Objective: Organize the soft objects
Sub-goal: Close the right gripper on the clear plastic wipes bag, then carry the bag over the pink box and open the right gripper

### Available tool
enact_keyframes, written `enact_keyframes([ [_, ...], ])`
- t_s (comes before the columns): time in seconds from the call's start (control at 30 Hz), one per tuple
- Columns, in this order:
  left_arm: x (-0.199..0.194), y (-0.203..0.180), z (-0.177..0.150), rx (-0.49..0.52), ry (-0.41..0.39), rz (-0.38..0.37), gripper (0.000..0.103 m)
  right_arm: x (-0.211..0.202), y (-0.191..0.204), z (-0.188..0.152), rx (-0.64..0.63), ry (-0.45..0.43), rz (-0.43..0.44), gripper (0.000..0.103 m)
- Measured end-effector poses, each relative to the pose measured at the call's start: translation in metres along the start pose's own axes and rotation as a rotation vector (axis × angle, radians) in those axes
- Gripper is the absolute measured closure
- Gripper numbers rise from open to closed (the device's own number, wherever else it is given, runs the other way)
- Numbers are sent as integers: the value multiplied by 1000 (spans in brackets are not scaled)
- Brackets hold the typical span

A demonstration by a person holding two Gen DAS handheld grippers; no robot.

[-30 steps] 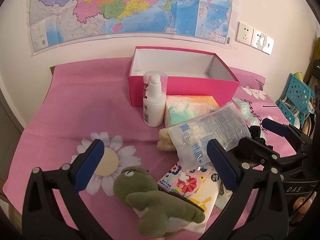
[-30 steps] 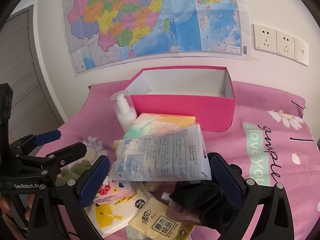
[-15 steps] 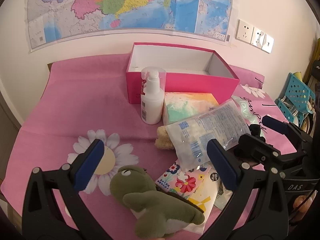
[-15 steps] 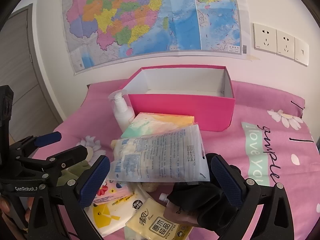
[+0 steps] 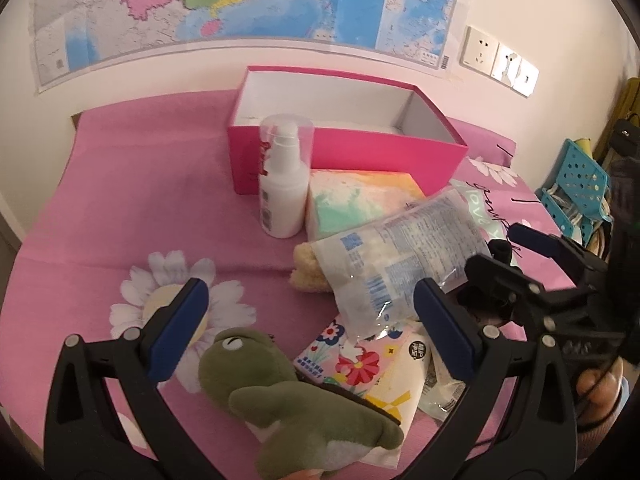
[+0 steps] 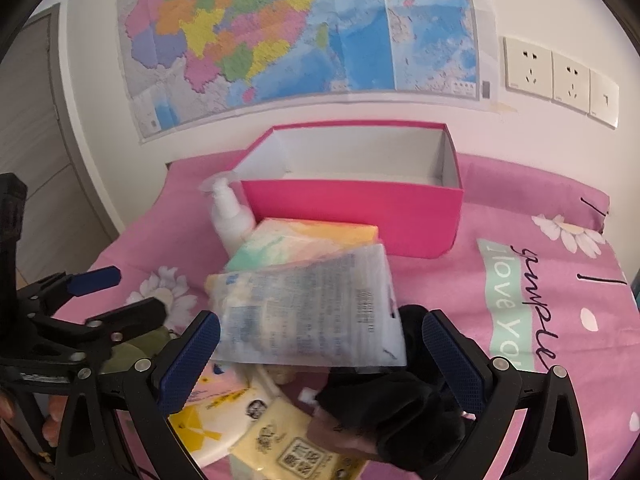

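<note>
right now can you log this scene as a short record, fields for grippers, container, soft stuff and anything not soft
left gripper: open, over the green plush toy
right gripper: open, behind the clear plastic pouch
container: pink box, nothing seen inside
soft items: plush toy, tissue packs, pastel pack, black cloth
not soft: white pump bottle, upright by the box
surface: pink cloth

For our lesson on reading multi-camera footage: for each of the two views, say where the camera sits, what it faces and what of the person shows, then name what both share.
Left wrist view: rides the left claw, open over the green plush, facing the wall map; fingers show at right.
Right wrist view: rides the right claw, open behind the clear packet; fingers show at lower left.
Shared: pink box, lotion bottle, packet, map; each shows the other claw.
</note>
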State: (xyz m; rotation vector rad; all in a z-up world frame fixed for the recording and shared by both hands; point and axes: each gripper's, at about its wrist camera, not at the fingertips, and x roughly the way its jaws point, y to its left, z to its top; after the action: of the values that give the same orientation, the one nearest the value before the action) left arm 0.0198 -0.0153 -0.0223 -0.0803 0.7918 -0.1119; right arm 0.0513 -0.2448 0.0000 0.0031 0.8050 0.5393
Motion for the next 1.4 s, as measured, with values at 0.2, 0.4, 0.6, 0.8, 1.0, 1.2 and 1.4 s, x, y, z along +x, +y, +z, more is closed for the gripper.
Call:
enact_keyframes([
  [0.2, 1, -12, 4, 65, 16, -59, 1, 16, -24, 5, 45, 42, 28, 0],
  [0.4, 5, -21, 6, 89, 37, -115, 1, 29, -31, 9, 48, 87, 94, 1],
  [0.6, 10, -14, 7, 60, 66, -137, 2, 39, -29, 7, 39, 125, 159, 45],
  [0.8, 10, -22, 10, 72, 80, -183, 6, 23, -42, 9, 79, 63, 220, 80],
  [1.0, 18, -54, 8, 130, 155, -291, 21, 9, -68, 4, 135, 39, 211, 82],
  [1.2, 45, -79, 3, 152, 283, -342, 21, 10, -90, -3, 222, 37, 220, 82],
  [1.4, 68, -73, 0, 77, 368, -359, 21, 10, -95, -5, 230, 38, 233, 82],
])
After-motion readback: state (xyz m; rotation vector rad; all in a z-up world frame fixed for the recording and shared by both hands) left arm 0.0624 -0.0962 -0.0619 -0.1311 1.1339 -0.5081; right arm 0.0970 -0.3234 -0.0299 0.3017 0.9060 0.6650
